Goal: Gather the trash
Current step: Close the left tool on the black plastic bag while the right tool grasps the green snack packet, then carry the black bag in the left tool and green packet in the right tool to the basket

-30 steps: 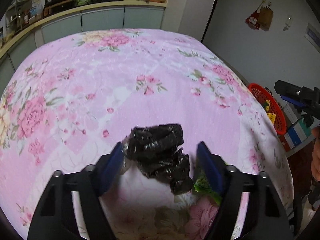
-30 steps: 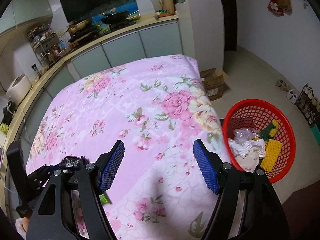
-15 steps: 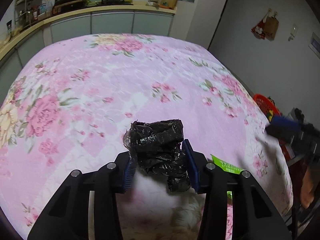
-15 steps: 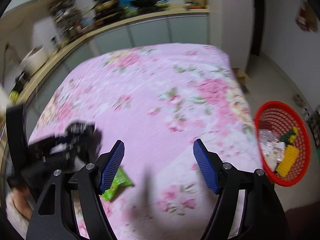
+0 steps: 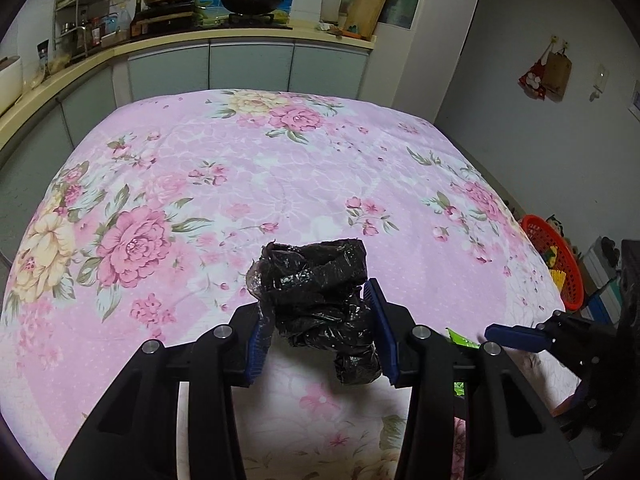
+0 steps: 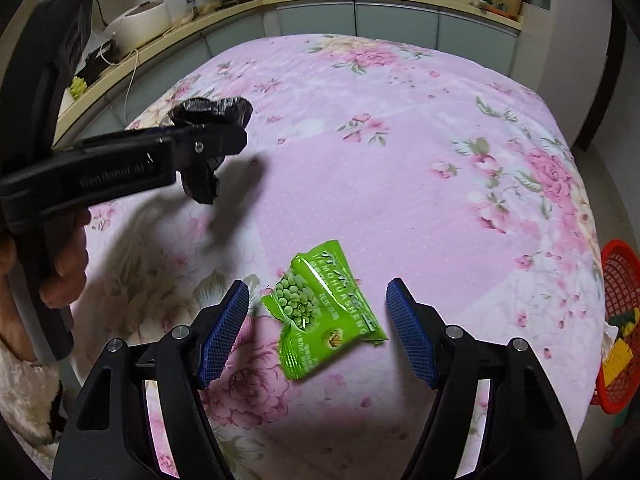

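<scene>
My left gripper (image 5: 320,326) is shut on a crumpled black plastic bag (image 5: 316,284) and holds it above the pink floral tablecloth (image 5: 256,184). The bag also shows in the right wrist view (image 6: 208,114), clamped in the left gripper (image 6: 216,136) and lifted off the cloth. My right gripper (image 6: 318,322) is open, its blue pads on either side of a green pea snack packet (image 6: 324,312) lying flat on the cloth. A corner of the packet (image 5: 460,338) and the right gripper (image 5: 516,338) show in the left wrist view.
A red mesh basket (image 5: 550,260) with trash in it stands on the floor off the table's right edge; it also shows in the right wrist view (image 6: 618,320). Kitchen counters (image 5: 240,40) run behind the table.
My left gripper closed on the black bag and lifted it. My right gripper swung left and down over the green packet, which now lies between its open fingers.
</scene>
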